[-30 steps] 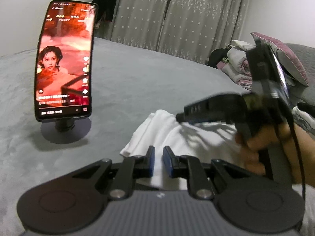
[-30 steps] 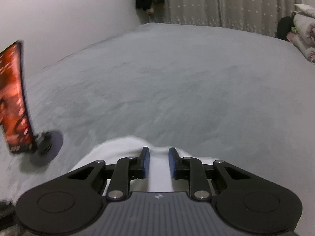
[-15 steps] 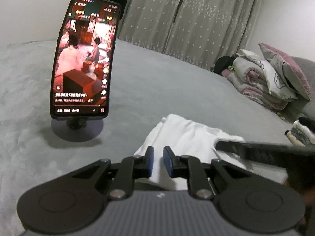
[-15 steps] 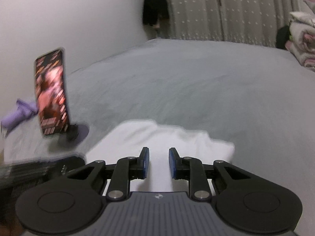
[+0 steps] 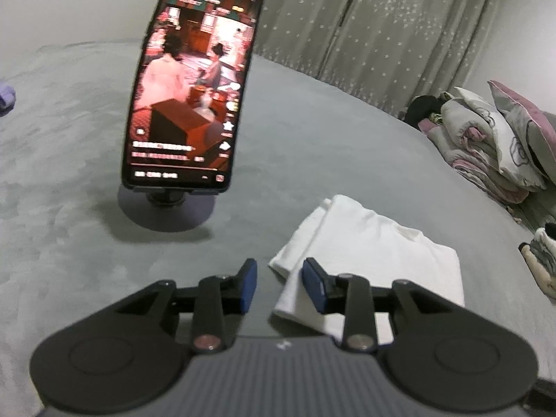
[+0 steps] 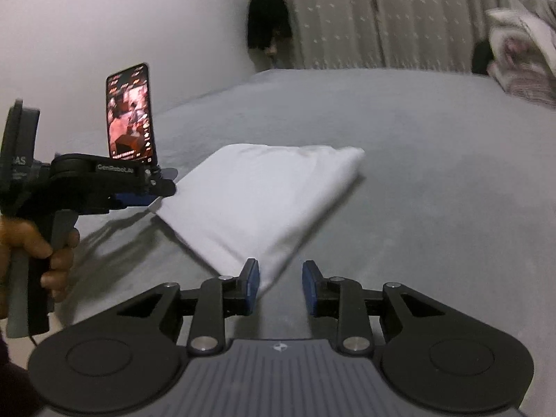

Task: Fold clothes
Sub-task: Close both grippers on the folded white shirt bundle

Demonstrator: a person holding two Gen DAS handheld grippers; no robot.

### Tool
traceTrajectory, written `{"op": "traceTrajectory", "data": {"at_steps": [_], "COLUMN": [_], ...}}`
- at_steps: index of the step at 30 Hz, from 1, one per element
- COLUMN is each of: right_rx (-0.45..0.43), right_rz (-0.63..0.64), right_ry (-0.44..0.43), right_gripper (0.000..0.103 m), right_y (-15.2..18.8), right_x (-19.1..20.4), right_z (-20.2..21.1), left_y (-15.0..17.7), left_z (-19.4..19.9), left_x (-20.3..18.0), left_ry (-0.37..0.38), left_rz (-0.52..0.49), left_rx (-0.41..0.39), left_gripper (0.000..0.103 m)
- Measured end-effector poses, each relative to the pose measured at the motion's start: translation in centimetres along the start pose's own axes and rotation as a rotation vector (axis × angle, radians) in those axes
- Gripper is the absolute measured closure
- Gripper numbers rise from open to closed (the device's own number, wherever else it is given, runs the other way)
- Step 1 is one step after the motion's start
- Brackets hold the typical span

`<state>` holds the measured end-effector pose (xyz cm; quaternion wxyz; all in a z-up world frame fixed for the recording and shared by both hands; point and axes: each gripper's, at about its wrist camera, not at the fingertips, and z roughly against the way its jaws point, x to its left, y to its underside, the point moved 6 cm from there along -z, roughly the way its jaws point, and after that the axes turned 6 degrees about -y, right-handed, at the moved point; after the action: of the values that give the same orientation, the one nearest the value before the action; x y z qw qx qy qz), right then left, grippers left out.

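Already folded, white garment [image 6: 264, 194] lies compact on bed [image 6: 434, 173]; our left gripper [image 5: 279, 285] and right gripper [image 6: 280, 283] hang spread, gripping nothing, presumably released.

black claw [image 6: 280, 283], blue pads [image 6: 253, 278], silver screws, ribbed grey body

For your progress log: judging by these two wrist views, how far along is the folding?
Done: the white garment lies as a flat folded rectangle on the grey bed. In hand: nothing; the left gripper and right gripper are both open. Left: perhaps squaring its edges.
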<state>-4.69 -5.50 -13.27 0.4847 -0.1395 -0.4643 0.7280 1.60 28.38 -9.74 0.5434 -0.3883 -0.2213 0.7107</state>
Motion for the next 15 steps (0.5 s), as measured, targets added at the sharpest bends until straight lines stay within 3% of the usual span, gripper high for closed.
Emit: {"op": "traceTrajectory", "data": {"at_steps": [3, 5, 7, 10, 15], "right_rx": [0.006, 0.012, 0.009, -0.007, -0.012], "right_rz": [-0.075, -0.134, -0.217, -0.338, -0.428], "right_ry": [-0.022, -0.046, -0.074, -0.115, -0.139], "right_gripper": [0.075, 0.075, 0.070, 0.063, 0.061], "right_y": [0.1, -0.2, -0.6, -1.2, -2.2], "right_x": [-1.4, -2.3, -3.3, -4.6, -5.8], "right_z": [0.9, 1.3, 1.3, 1.2, 0.0], "left_y": [-0.4, -0.7, -0.8, -0.9, -1.2], "left_z": [0.0, -0.1, -0.6, -1.5, -2.9], "left_x": [0.2, 0.3, 0.1, -0.2, -0.8], "left_ry": [0.007, 0.012, 0.017, 0.025, 0.039], "left_rz": [0.013, 0.021, 0.020, 0.019, 0.018], "left_rx": [0.014, 0.023, 0.029, 0.037, 0.052], "left_gripper": [0.069, 0.055, 0.049, 0.043, 0.038]}}
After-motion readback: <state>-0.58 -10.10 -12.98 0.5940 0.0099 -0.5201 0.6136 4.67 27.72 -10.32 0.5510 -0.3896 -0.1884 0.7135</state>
